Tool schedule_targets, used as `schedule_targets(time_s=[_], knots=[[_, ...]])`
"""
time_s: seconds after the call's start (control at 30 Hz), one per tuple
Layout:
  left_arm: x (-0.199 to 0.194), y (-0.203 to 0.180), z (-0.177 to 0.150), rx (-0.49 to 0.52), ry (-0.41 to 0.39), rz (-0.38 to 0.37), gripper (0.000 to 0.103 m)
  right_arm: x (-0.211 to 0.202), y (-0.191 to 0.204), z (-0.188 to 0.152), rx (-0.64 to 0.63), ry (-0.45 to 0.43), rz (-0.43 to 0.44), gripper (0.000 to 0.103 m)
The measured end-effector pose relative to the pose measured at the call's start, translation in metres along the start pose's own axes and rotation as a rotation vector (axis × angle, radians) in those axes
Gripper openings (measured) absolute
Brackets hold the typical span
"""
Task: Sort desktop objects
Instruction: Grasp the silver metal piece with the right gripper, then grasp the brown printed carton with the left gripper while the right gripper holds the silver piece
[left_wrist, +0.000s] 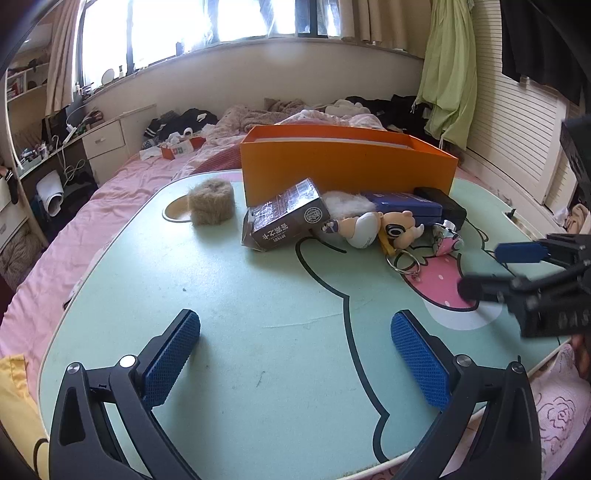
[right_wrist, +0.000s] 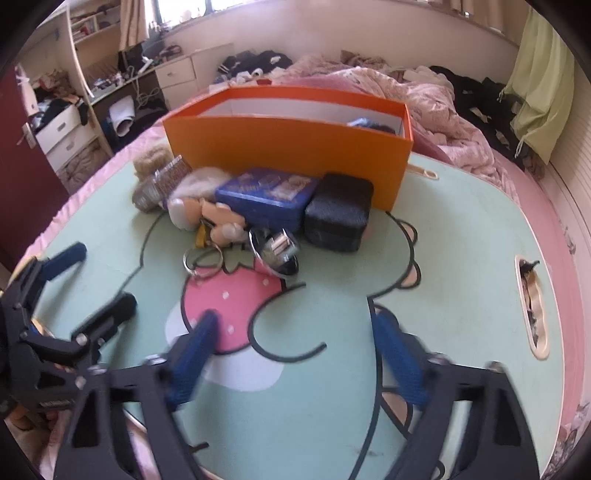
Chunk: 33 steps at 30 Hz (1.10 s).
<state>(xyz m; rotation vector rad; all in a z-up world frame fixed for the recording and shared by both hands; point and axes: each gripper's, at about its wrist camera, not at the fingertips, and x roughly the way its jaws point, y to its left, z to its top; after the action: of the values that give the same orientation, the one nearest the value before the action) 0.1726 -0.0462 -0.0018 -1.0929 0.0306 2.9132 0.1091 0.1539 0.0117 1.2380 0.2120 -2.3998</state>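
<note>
Desktop objects: a loose cluster on the tabletop (left_wrist: 229, 332), just in front of the orange box (left_wrist: 347, 166).
Orange box: open-topped, standing at the far side of the mint-green tabletop with its long wall facing the cameras; the right wrist view shows something dark and blue lying inside at its right end.
Brown carton (left_wrist: 284, 219): lying on its side, tilted, its far end against the orange box's front wall.
Fuzzy tan roll (left_wrist: 211, 202): apart from the cluster, to the left, beside a round recess in the tabletop.
White fluffy item (left_wrist: 347, 203): between the brown carton and the blue tin, partly hidden.
Figurine keychain (left_wrist: 384, 227): lying on its side in front of the blue tin, its metal rings (left_wrist: 404, 260) resting on the printed strawberry.
Blue tin (right_wrist: 267, 197): flat, touching the black case on its right.
Black case (right_wrist: 338, 216): closed, close to the orange box's right corner.
Shiny small item (right_wrist: 275, 251): just in front of the blue tin and black case; what it is cannot be told.
Left hand-held gripper (left_wrist: 295, 345): jaws spread wide, nothing between them, hovering over bare tabletop near the front edge.
Right hand-held gripper (right_wrist: 295, 354): jaws well apart, blurred, gripping nothing, above the strawberry print, short of the cluster.
</note>
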Motion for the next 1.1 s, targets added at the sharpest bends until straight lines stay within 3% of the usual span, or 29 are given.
schedule_targets(time_s=[0.33,0.4,0.47,0.7,0.8,0.97,1.03,1.1], knots=[[0.0,0.0,0.0,0.0,0.0,0.0,0.103,0.012,0.006,0.036,0.011,-0.027,0.02,0.078],[0.0,0.0,-0.001,0.0,0.0,-0.001,0.103,0.016,0.007,0.037,0.008,-0.019,0.022,0.069],[-0.001,0.0,-0.001,0.0,-0.001,0.0,0.103,0.018,0.005,0.035,0.02,-0.008,0.03,0.031],[-0.003,0.0,0.0,-0.003,-0.006,-0.016,0.103,0.003,-0.008,0.028,0.096,-0.061,0.083,0.029],[-0.007,0.009,0.001,-0.042,-0.018,-0.059,0.103,-0.006,-0.009,0.026,0.103,-0.093,0.093,0.029],[-0.016,0.018,0.019,-0.09,-0.062,-0.054,0.101,-0.01,-0.007,0.023,0.107,-0.106,0.102,0.029],[-0.015,0.023,0.033,-0.117,-0.052,-0.089,0.101,-0.009,-0.009,0.022,0.109,-0.102,0.106,0.029],[-0.007,0.035,0.052,-0.194,-0.012,-0.178,0.101,-0.007,-0.01,0.022,0.114,-0.099,0.111,0.029]])
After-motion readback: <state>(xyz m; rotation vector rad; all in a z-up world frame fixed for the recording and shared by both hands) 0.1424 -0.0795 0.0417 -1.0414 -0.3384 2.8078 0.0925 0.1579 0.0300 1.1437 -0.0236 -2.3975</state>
